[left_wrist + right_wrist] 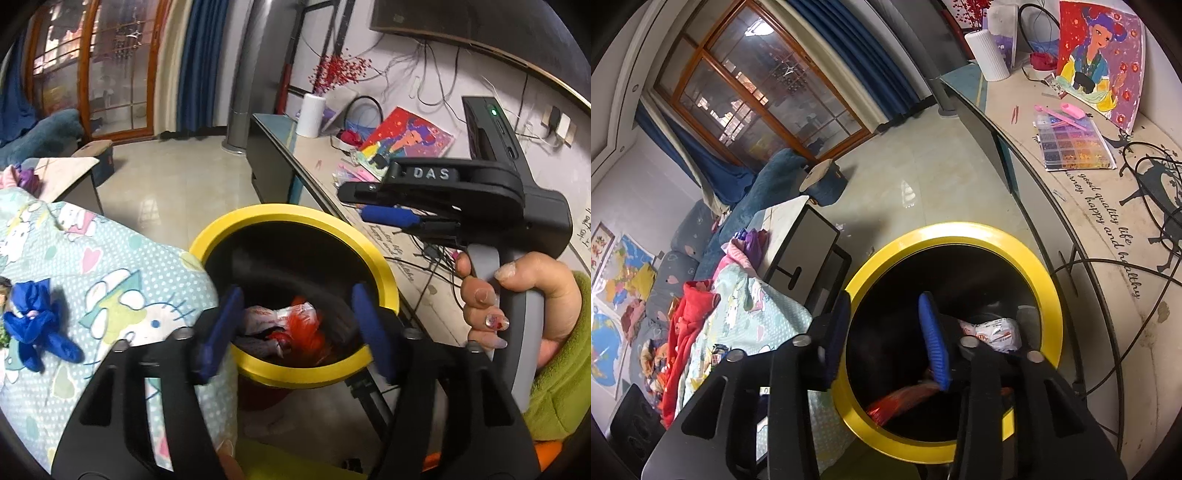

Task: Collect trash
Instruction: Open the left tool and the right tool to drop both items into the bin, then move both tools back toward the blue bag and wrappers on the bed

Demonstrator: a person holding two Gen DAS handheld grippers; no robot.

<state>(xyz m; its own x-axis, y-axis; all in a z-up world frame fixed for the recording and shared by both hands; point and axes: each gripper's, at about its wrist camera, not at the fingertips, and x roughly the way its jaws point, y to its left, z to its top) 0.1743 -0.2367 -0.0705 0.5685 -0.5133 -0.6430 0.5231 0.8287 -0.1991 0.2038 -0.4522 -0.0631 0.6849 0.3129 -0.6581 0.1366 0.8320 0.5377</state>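
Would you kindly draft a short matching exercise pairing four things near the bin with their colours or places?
Things:
1. bin rim
2. white wrapper
3. ribbed cup
4. blue cloth toy

Descriptions:
A. lying on the cartoon-print blanket
B. yellow
C. standing on the long table
D. inside the bin

Pairs: 1-B, 2-D, 3-C, 4-A

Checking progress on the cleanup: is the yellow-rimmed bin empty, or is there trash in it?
Not empty: the bin holds a white wrapper and red wrapping at the bottom.
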